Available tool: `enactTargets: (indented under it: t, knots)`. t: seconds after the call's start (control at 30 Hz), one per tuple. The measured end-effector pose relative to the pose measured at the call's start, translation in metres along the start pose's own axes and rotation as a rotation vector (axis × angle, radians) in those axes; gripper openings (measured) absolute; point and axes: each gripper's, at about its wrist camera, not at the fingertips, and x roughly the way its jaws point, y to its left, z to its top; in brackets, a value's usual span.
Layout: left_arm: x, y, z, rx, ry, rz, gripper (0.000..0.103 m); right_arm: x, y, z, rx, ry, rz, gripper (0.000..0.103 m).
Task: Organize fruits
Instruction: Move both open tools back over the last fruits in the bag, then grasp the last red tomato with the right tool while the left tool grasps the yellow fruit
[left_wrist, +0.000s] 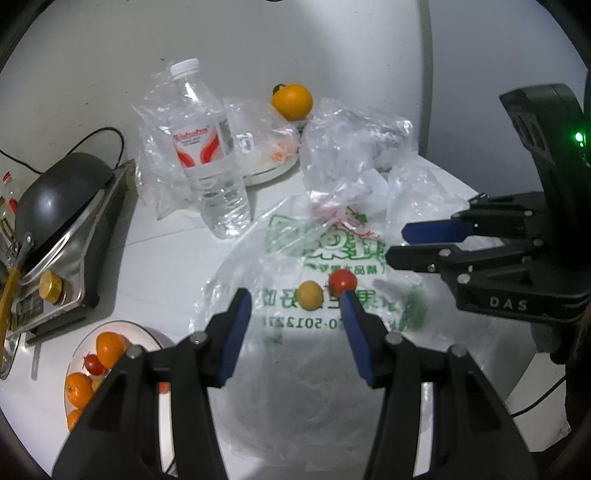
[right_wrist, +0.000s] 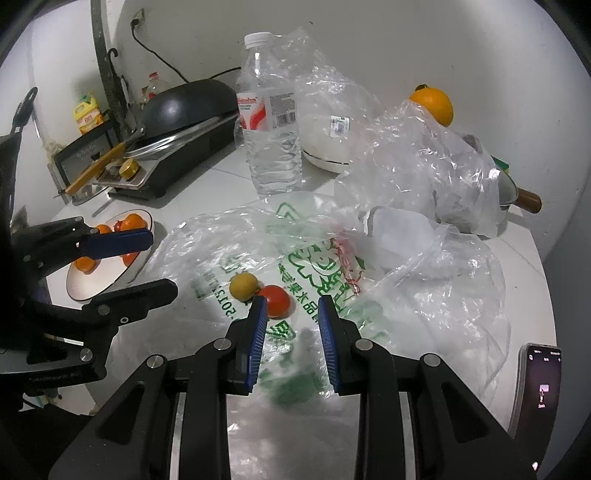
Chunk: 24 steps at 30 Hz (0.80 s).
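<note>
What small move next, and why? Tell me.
Probably ease the right tool slightly left and forward so its open jaws straddle the red tomato, then close. The tomato lies loose on the printed bag beside the yellow fruit, while the plate already holds fruit.

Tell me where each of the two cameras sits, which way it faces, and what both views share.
Left wrist: rides the left hand-held gripper, looking forward and down at a yellow fruit and red tomato on a printed plastic bag; its own fingers are open, the right hand-held gripper enters from the right.
Right wrist: rides the right hand-held gripper, facing the same fruit from the opposite side; the left one enters from the left.
Shared: both fruits, water bottle, fruit plate, orange.
</note>
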Motion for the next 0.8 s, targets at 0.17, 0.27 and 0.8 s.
enactTargets:
  t: [0.17, 0.27, 0.8]
  knots:
    - [0.011, 0.002, 0.002, -0.009, 0.019, -0.007, 0.052, 0.011, -0.004, 0.002, 0.007, 0.010, 0.010, 0.030]
    - [0.018, 0.003, 0.002, -0.013, 0.028, -0.011, 0.052, 0.018, -0.005, 0.004, 0.010, 0.022, 0.020, 0.030]
    - [0.044, 0.010, 0.002, -0.027, 0.065, -0.010, 0.052, 0.058, -0.002, 0.005, -0.020, 0.119, 0.110, 0.032]
